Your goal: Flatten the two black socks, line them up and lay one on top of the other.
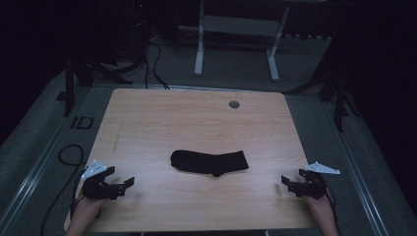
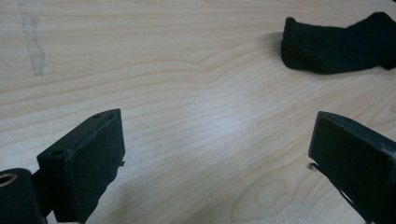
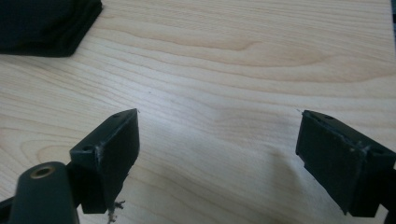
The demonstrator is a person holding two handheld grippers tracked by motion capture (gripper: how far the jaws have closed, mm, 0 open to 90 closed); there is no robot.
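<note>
Black sock [image 1: 209,162] flat on the wooden table [image 1: 196,118], lying crosswise, well apart from both tools and roughly midway between them.

Left gripper [image 1: 122,186] near the table's near left corner, held in a hand [image 1: 86,211], jaws spread wide and empty, nothing but bare wood between them. From the left gripper view: sock [image 2: 336,44] ahead and off to the right of the jaws, beyond the right jaw's tip, not touching. A faint grey smear [image 2: 35,46] on the wood ahead and to the left.

Right gripper [image 1: 287,183] near the near right corner, held in the other hand [image 1: 322,209], jaws likewise parted wide, gripping nothing. From the right gripper view: sock [image 3: 44,25] ahead and to the left, past the left jaw, its ribbed edge at the top corner, clear of the jaw tips. Bare wood grain between and in front of the jaws.

Both tools low over the tabletop, pointing inward toward the sock. A round grommet [image 1: 234,104] in the table far beyond the sock, close to the far edge. White desk legs [image 1: 236,44] on the floor past the table.
</note>
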